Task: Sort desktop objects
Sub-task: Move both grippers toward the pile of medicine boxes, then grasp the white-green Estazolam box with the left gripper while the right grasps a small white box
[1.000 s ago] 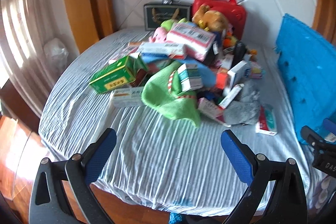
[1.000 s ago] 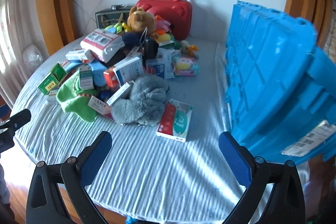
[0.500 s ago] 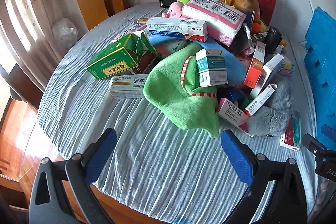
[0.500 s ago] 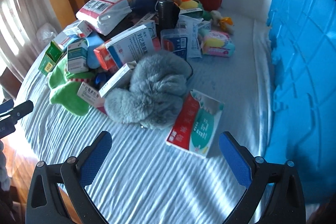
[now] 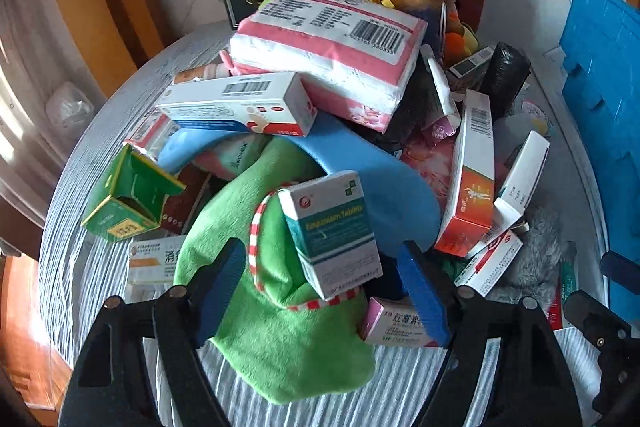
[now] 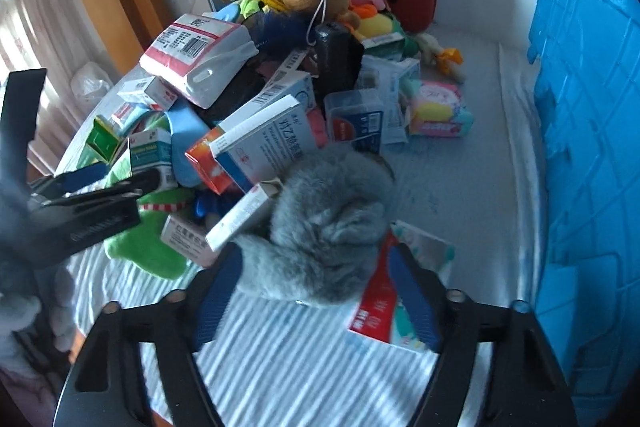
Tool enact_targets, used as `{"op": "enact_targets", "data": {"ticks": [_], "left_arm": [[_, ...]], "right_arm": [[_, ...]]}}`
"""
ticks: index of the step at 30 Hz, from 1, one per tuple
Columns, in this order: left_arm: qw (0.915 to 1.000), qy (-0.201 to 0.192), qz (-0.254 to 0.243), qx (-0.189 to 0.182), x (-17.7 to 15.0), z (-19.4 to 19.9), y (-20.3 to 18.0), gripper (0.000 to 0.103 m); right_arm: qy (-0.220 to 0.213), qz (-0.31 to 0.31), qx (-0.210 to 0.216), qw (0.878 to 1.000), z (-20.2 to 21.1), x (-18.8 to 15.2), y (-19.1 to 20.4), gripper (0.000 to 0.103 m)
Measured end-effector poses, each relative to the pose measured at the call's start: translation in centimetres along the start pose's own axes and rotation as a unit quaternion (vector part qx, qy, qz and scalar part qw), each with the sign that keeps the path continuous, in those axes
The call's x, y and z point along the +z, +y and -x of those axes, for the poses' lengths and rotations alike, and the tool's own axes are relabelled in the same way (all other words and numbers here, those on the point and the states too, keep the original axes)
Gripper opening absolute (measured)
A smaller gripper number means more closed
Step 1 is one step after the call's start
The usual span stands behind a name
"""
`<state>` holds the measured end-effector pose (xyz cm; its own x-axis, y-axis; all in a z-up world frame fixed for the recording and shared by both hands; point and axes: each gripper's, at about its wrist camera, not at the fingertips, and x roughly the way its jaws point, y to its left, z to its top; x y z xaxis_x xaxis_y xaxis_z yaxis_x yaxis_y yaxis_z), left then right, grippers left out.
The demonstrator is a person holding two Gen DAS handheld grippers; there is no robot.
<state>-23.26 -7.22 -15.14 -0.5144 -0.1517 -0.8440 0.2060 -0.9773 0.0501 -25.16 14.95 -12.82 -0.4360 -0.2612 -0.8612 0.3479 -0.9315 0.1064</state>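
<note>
Both tools spread wide over the heap on the desk, nothing pinched.

Our left tool [image 5: 320, 291] straddles the teal-and-white box [image 5: 334, 233] lying on the green plush [image 5: 280, 323]: light, stiff card, best taken across its long sides, we judge. Our right tool [image 6: 314, 291] straddles the soft grey fur toy [image 6: 326, 227]; only that view shows the blue crate [image 6: 588, 147] fully.

Heaped boxes [image 5: 332, 231], plush toys [image 6: 324, 227]
</note>
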Motion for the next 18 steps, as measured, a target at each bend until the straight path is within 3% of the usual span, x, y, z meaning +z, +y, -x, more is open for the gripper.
{"op": "enact_targets", "data": {"ticks": [2, 3, 5, 12, 13, 14, 15, 18], "left_arm": [[0.9997, 0.014, -0.018, -0.011, 0.2, -1.4, 0.2, 0.055], [0.9994, 0.018, -0.02, -0.023, 0.2, -1.8, 0.5, 0.055], [0.9984, 0.018, -0.025, -0.047, 0.2, -2.3, 1.2, 0.055], [0.9958, 0.021, -0.048, -0.076, 0.6, -2.9, 1.8, 0.055], [0.9955, 0.02, -0.049, -0.079, 0.6, -2.9, 1.9, 0.055], [0.9948, 0.021, -0.055, -0.083, 0.5, -2.8, 2.0, 0.048], [0.9942, 0.022, -0.058, -0.088, 0.5, -2.7, 2.0, 0.047], [0.9929, 0.018, -0.067, -0.097, 0.3, -1.8, 2.3, 0.045]], "right_arm": [[0.009, -0.012, 0.011, 1.0, -1.0, 0.2, 0.9, 0.064], [0.013, -0.018, 0.018, 1.0, -1.5, 0.3, 1.5, 0.058], [0.023, -0.029, 0.025, 0.999, -2.6, 0.5, 2.6, 0.058], [0.046, -0.082, 0.009, 0.996, -6.6, 1.5, 3.8, 0.057], [0.05, -0.088, 0.007, 0.995, -7.3, 1.5, 3.8, 0.053], [0.055, -0.093, 0.01, 0.994, -7.9, 1.5, 3.7, 0.048], [0.058, -0.097, 0.014, 0.993, -8.2, 1.5, 3.7, 0.033], [0.052, -0.103, 0.016, 0.993, -7.7, 1.2, 3.9, 0.023]]}}
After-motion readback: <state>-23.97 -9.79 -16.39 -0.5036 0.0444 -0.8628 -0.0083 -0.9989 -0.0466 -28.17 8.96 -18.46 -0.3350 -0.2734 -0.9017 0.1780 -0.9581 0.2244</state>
